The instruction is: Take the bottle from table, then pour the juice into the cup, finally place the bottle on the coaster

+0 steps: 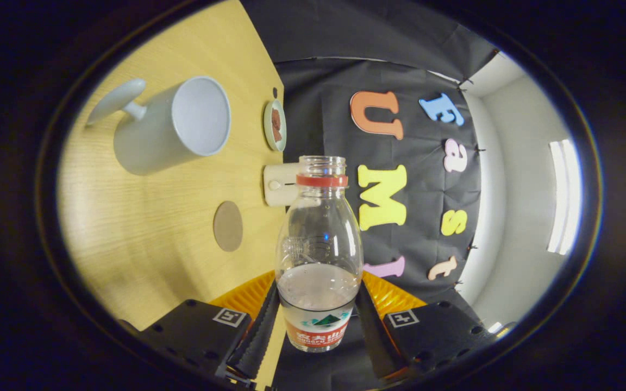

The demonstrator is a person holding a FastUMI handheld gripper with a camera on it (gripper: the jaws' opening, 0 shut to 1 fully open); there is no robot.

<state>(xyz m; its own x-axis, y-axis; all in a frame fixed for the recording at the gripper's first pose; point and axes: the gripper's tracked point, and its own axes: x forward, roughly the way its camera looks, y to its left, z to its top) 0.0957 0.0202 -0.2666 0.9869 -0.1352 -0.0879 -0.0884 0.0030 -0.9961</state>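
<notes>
Claw [317, 320] fingers clamp the uncapped bottle [318, 244].

The one camera rode on the tongs [315, 320] and looked forward along their two fingers, which pressed on the bottle [318, 255] close before the lens. The view was rolled to one side, so the wooden surface [144, 239] stood like a wall beside the bottle, with the cup [174, 125] and coaster [228, 226] farther off.
</notes>
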